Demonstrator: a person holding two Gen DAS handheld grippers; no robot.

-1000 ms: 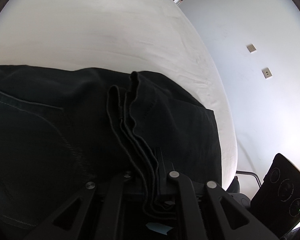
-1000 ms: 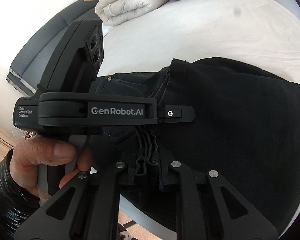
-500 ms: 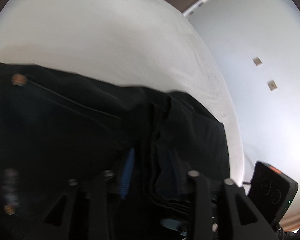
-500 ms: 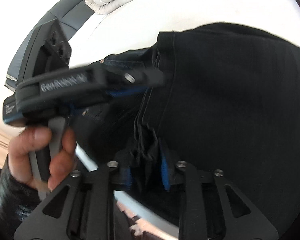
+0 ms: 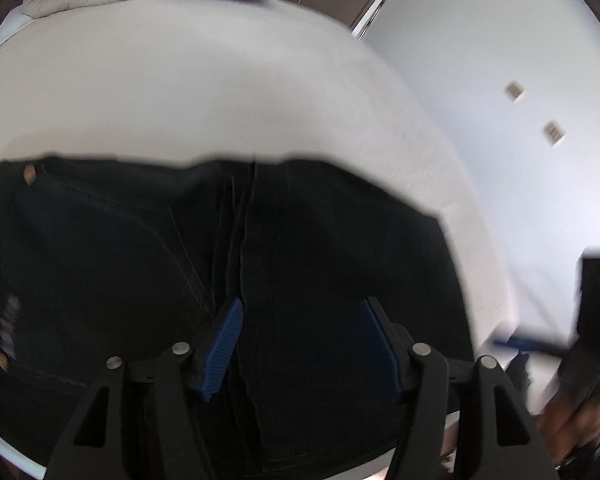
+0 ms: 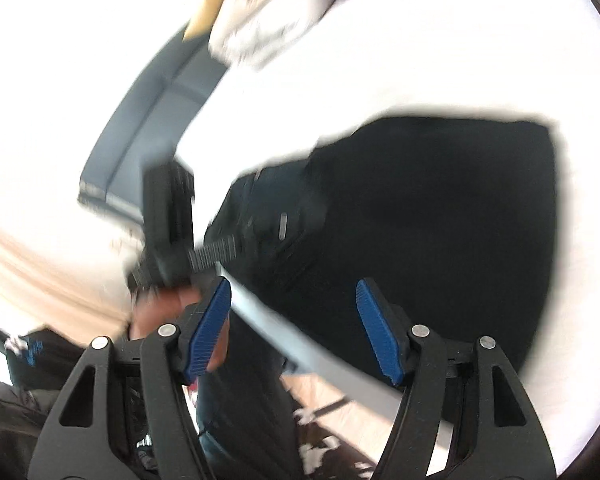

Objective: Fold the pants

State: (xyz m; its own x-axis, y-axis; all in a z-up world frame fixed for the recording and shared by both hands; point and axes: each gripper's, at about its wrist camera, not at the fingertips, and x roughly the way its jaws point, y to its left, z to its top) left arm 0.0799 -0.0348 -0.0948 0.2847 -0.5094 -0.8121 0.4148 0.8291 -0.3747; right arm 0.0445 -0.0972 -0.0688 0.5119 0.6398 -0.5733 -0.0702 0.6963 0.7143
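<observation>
Left wrist view: left gripper [image 5: 302,320] and right gripper [image 6: 294,306], jaws just opened, hover released above folded black pants [image 5: 320,240] on white bed [image 5: 180,92].

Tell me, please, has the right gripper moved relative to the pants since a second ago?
Yes: the right gripper, jaws just opened, let go of the pants and backed off past the bed's edge.

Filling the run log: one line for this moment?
pants: folded on bed | left gripper: open, just released | right gripper: open, just released
</observation>
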